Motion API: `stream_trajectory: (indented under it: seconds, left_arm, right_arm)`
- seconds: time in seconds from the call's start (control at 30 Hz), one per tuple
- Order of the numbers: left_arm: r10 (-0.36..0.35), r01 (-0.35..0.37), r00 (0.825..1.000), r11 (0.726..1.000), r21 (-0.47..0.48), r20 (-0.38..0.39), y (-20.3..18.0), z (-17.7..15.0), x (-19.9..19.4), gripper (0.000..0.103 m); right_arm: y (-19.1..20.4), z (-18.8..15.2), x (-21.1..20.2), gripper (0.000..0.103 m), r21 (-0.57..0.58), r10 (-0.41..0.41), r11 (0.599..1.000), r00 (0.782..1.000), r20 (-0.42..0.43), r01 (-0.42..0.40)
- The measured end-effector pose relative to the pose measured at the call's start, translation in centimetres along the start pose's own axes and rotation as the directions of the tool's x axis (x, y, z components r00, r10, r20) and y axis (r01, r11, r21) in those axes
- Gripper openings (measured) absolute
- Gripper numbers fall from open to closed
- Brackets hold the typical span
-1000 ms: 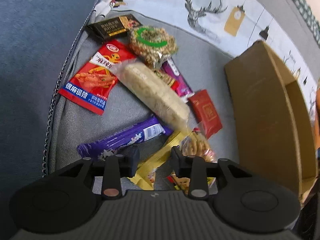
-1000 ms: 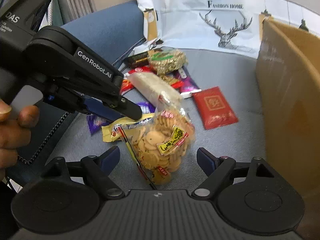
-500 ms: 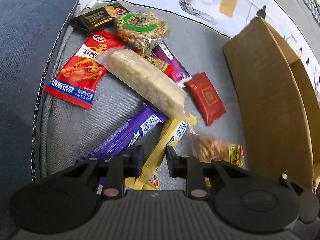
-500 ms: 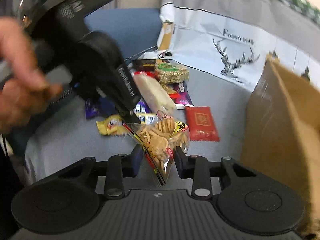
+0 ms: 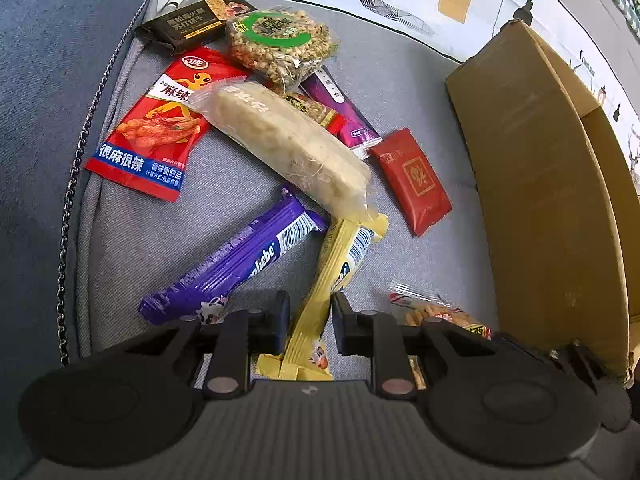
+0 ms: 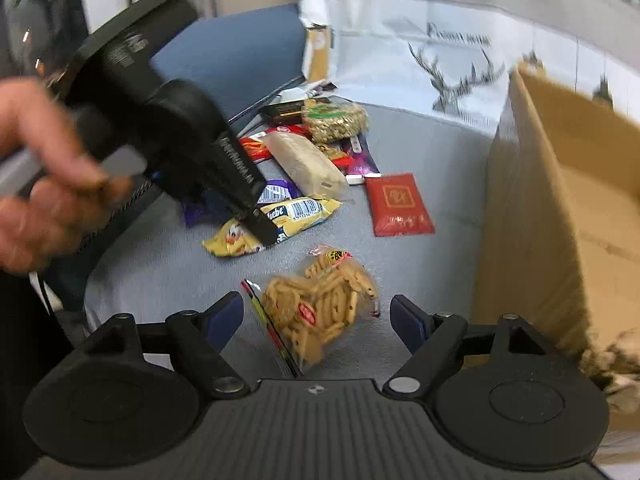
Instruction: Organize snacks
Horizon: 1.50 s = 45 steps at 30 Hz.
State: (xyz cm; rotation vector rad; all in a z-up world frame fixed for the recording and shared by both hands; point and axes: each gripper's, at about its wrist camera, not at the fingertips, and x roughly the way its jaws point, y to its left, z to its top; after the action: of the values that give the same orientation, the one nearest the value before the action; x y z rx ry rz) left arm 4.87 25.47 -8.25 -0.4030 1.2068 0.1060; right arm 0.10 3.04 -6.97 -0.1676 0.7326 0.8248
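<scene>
Purple wrapper (image 5: 236, 266) lettered "...kuhebe"

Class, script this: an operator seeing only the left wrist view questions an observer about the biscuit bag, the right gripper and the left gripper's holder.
Operator: Is the biscuit bag held?
Observer: No; the clear plastic bag of pale biscuits lies loose on the grey fabric cushion.
Operator: The right gripper?
Observer: It straddles that bag, jaws opening, pads clear.
Operator: Who holds mine?
Observer: A person's hand grips the left gripper, shut on the yellow plastic packet.
</scene>
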Motion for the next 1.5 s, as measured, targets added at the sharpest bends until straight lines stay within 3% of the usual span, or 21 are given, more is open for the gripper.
stream_trajectory:
  seconds: [0.13,0.33,0.47,0.57,0.77,0.97,1.13,1.2,1.23,1.27,1.33,1.5]
  left_arm:
    - [-0.006,0.006,1.0,1.0,-0.004,0.0,0.1,0.0,0.1,0.026]
    - [-0.004,0.004,1.0,1.0,0.009,0.0,0.0,0.0,0.1,0.029]
    - [0.001,-0.001,1.0,1.0,0.02,0.002,-0.2,0.0,0.2,0.029]
    - [0.006,-0.006,1.0,1.0,0.03,0.003,-0.4,0.1,0.2,0.029]
    - [-0.02,0.02,1.0,0.999,0.027,0.008,-0.4,0.1,0.0,0.016]
    - [-0.048,0.047,0.999,0.998,0.04,0.016,-0.7,0.1,-0.2,0.014]
    - [-0.03,0.03,1.0,1.0,0.006,0.005,0.1,0.2,0.0,0.014]
    - [-0.02,0.02,1.0,1.0,-0.001,-0.006,0.4,0.3,0.2,0.015]
    - [-0.02,0.019,1.0,1.0,-0.007,-0.008,0.6,0.2,0.2,0.015]
    - [-0.02,0.02,1.0,1.0,-0.012,-0.006,0.6,0.3,0.2,0.015]
    - [-0.016,0.016,1.0,1.0,-0.011,-0.007,0.6,0.3,0.2,0.015]
    - [-0.008,0.008,1.0,1.0,0.0,-0.007,0.3,0.2,0.4,0.016]
  right_arm:
    - [-0.6,0.5,1.9,0.088,0.094,0.035,0.995,0.999,-0.016,-0.033]
    - [-1.2,0.1,4.5,0.087,0.167,0.025,0.986,0.997,-0.071,-0.013]
    - [-0.5,0.0,4.4,0.071,0.102,0.005,0.995,0.998,-0.06,0.001]
    - [-0.3,0.1,4.0,0.053,0.075,-0.007,0.997,0.999,-0.05,0.011]
    - [-0.2,0.5,3.0,0.042,0.049,-0.036,0.998,0.999,-0.011,0.036]
    - [-0.1,0.7,2.3,0.04,0.045,-0.036,0.998,0.999,0.002,0.036]
    - [0.3,0.5,2.5,0.042,0.03,0.057,0.998,0.994,-0.098,-0.054]
    - [0.5,0.3,2.5,0.046,0.026,0.054,0.998,0.991,-0.119,-0.051]
    - [0.6,0.4,2.3,0.055,0.02,0.042,0.999,0.993,-0.108,-0.04]
    - [0.7,0.5,2.2,0.07,0.015,0.032,0.999,0.995,-0.097,-0.031]
    - [0.7,0.8,2.0,0.082,0.023,0.016,1.0,0.997,-0.071,-0.014]
    - [-0.2,1.2,2.5,0.082,0.085,0.021,0.996,0.998,-0.057,-0.016]
